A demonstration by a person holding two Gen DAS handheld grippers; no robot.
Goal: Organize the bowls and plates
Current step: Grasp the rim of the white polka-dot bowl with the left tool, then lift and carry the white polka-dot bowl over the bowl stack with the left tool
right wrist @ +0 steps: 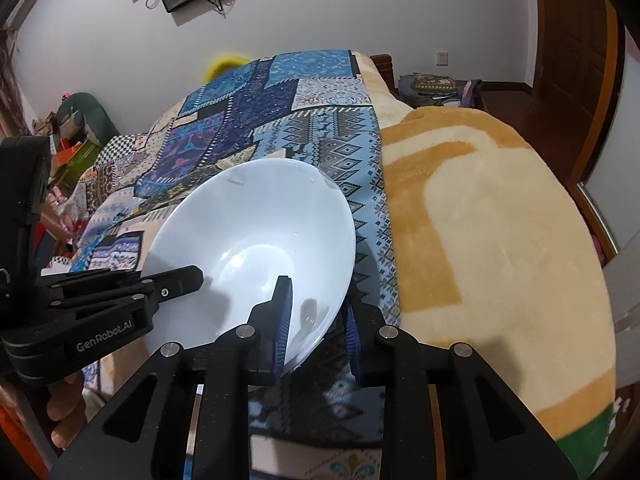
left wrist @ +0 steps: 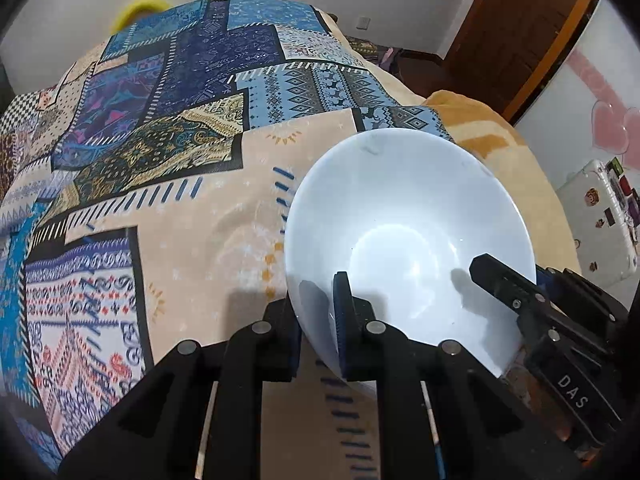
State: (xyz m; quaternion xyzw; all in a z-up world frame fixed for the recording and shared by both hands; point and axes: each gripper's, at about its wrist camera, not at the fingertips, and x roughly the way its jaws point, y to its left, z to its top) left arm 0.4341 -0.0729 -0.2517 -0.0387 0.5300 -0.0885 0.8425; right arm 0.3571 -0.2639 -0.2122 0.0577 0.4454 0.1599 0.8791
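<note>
Both claws, the left gripper [left wrist: 318, 320] and the right gripper [right wrist: 318, 320], pinch the white bowl [left wrist: 408, 220] by its rim over the patchwork cloth [left wrist: 160, 140]; the next move, I think, needs one steady lift together.

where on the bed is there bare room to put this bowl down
The patchwork quilt lies bare across the whole stretch left of and beyond the white bowl, up toward the yellow object at the far end. The tan blanket on the bowl's other side is bare too. It is crowded only at the bowl's near rim, where the left claw and right claw both clamp it.
</note>
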